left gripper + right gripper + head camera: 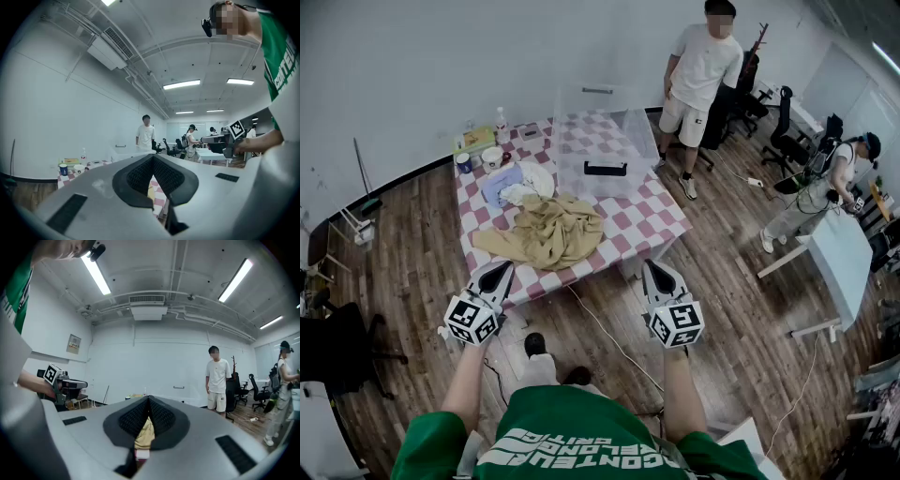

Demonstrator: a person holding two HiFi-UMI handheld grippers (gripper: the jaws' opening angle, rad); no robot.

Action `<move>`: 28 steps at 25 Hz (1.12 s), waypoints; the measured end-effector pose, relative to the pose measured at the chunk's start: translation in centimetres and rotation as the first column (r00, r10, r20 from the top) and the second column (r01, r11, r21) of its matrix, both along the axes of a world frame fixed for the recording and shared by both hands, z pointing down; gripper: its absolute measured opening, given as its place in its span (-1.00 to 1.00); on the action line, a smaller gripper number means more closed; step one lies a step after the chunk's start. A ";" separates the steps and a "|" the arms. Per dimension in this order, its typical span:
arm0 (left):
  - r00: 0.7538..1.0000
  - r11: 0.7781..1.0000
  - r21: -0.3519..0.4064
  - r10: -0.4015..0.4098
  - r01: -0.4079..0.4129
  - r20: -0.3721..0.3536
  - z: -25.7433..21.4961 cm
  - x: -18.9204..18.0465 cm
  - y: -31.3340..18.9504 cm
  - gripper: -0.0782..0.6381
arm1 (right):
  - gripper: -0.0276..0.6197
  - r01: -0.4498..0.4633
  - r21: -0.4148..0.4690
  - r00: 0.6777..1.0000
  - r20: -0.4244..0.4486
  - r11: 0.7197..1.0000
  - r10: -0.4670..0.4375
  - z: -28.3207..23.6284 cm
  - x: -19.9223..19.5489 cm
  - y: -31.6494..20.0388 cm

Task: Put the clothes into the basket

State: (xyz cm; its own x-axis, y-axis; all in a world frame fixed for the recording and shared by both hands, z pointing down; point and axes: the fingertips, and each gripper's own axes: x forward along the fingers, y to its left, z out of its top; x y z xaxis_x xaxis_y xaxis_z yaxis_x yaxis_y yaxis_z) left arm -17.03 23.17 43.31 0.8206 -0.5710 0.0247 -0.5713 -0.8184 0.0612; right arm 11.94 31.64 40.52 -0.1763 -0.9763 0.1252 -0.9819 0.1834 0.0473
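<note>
We face a desk point(662, 217) under a red-and-white checked cloth. At its far side stands a clear basket point(581, 131), and we see no clothes in it. The clothes lie on the desk in front of the basket: a tan heap point(551, 232) near our edge, and a smaller white and blue bundle point(520, 186) just behind it. We hold both grippers short of the near edge, apart from the clothes. The left gripper point(502, 268) has its jaws pressed together on nothing, and so does the right gripper point(651, 266). A bottle point(502, 124) and cups point(491, 158) stand at the far left corner.
</note>
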 end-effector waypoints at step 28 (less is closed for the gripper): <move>0.996 0.992 -0.086 -0.088 0.089 0.019 5.3 0.3 -5.6 -0.77 | -0.89 0.071 -0.080 0.997 -0.006 0.994 -0.072 4.8 1.1 -8.0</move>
State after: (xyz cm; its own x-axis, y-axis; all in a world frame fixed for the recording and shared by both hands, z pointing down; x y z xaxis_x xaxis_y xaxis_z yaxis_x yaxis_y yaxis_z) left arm -16.71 17.61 48.64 0.7659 -0.6367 0.0895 -0.6429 -0.7565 0.1199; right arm 13.02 23.64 45.33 -0.2438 -0.9481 0.2040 -0.9658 0.2565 0.0379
